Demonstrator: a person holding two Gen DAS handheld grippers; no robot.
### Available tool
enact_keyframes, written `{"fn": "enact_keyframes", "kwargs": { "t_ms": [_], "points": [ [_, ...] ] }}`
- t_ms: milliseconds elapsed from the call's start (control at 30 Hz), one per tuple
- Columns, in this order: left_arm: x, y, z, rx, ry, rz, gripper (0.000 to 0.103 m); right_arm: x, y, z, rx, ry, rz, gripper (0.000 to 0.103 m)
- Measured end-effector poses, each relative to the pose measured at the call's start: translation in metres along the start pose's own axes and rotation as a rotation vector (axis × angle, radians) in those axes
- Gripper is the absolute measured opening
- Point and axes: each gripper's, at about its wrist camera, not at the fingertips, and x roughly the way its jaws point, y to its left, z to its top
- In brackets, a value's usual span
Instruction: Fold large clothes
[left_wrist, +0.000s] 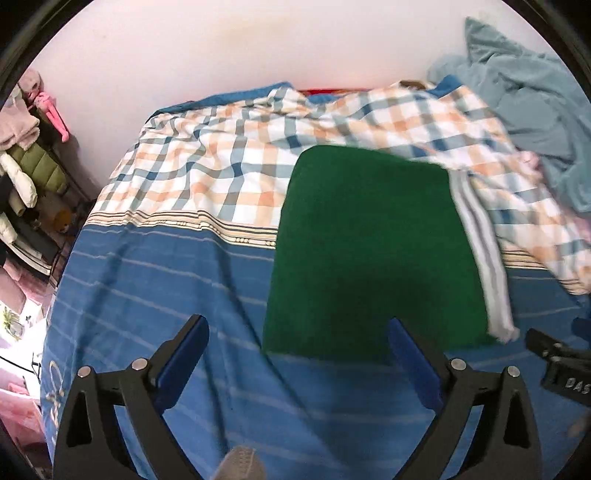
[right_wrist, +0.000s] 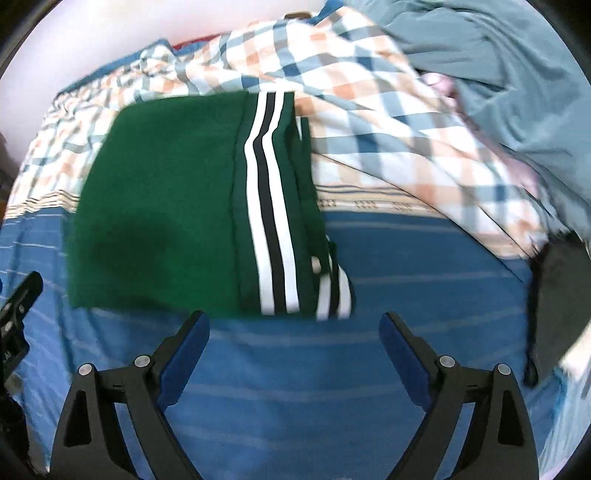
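Observation:
A green garment (left_wrist: 369, 251) with white and black side stripes lies folded into a rectangle on the blue striped bedsheet (left_wrist: 147, 280); it also shows in the right wrist view (right_wrist: 166, 214), with its stripes (right_wrist: 269, 221) on the right side. My left gripper (left_wrist: 297, 332) is open and empty, just short of the garment's near edge. My right gripper (right_wrist: 293, 325) is open and empty, just below the garment's near edge. The right gripper's body (left_wrist: 561, 369) shows at the right edge of the left wrist view.
A plaid quilt (left_wrist: 229, 155) is bunched behind the garment. A pale blue cloth (left_wrist: 532, 99) is heaped at the far right. A dark item (right_wrist: 557, 295) lies at the right bed edge. Clothes and clutter (left_wrist: 26, 158) stand left of the bed.

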Motion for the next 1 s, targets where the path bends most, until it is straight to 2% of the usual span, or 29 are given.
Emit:
{"fn": "enact_keyframes", "kwargs": {
  "t_ms": [33, 200, 267, 400, 600, 800, 1000],
  "points": [
    [-0.015, 0.0, -0.002, -0.006, -0.002, 0.004, 0.1, -0.04, 0.017, -0.003, 0.001, -0.007, -0.008, 0.094],
    [-0.11, 0.005, -0.016, -0.045, -0.014, -0.01, 0.1, -0.147, 0.01, -0.029, 0.0, -0.07, -0.054, 0.095],
    [-0.149, 0.007, -0.022, -0.051, -0.015, -0.03, 0.1, -0.194, 0.003, -0.048, 0.002, -0.09, -0.054, 0.094],
    [-0.222, 0.007, -0.033, -0.012, -0.066, -0.031, 0.1, -0.292, -0.014, -0.086, 0.0, -0.151, -0.066, 0.094],
    [-0.327, 0.015, -0.047, -0.007, -0.122, -0.047, 0.1, -0.417, -0.031, -0.132, 0.002, -0.244, -0.068, 0.095],
    [-0.407, 0.026, -0.061, -0.021, -0.171, -0.052, 0.1, -0.518, -0.044, -0.173, -0.001, -0.325, -0.046, 0.095],
    [-0.463, 0.033, -0.079, -0.023, -0.196, -0.057, 0.1, -0.59, -0.053, -0.211, -0.014, -0.376, -0.02, 0.095]
  ]
}}
